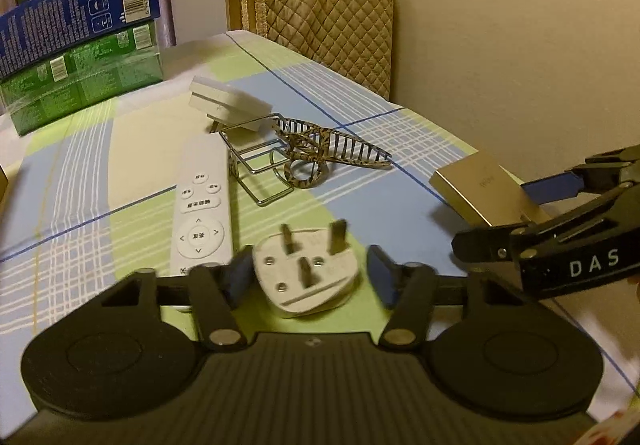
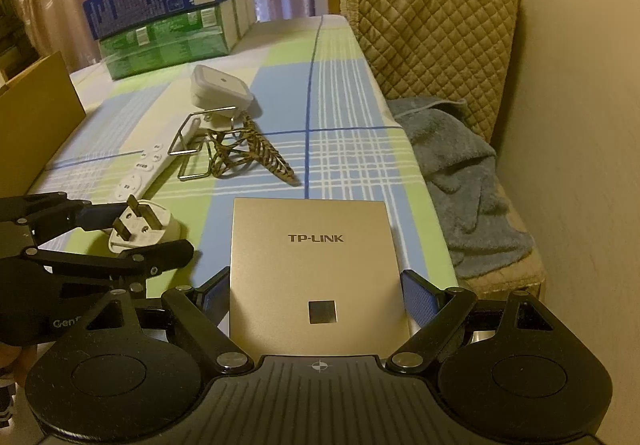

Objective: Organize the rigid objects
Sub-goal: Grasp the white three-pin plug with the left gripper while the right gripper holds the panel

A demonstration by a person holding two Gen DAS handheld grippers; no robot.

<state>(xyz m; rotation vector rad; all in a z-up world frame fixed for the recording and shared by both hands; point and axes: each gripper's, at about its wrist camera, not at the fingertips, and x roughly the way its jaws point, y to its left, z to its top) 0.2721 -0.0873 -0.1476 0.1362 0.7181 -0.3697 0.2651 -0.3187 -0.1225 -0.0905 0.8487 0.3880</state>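
Between open jaws, 3-pin white plug (image 1: 306, 271)

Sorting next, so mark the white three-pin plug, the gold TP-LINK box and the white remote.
white three-pin plug (image 1: 306, 273): left wrist view, pin face.
gold TP-LINK box (image 2: 316, 265): right wrist view, top face.
white remote (image 1: 202, 205): left wrist view, button face.

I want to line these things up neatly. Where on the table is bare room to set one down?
Bare cloth lies between the boxes and the remote, and along the far right edge beyond the hair clip, toward the chair. The middle is crowded: adapter, wire rack and clip bunch together. Near edge: plug, TP-LINK box.
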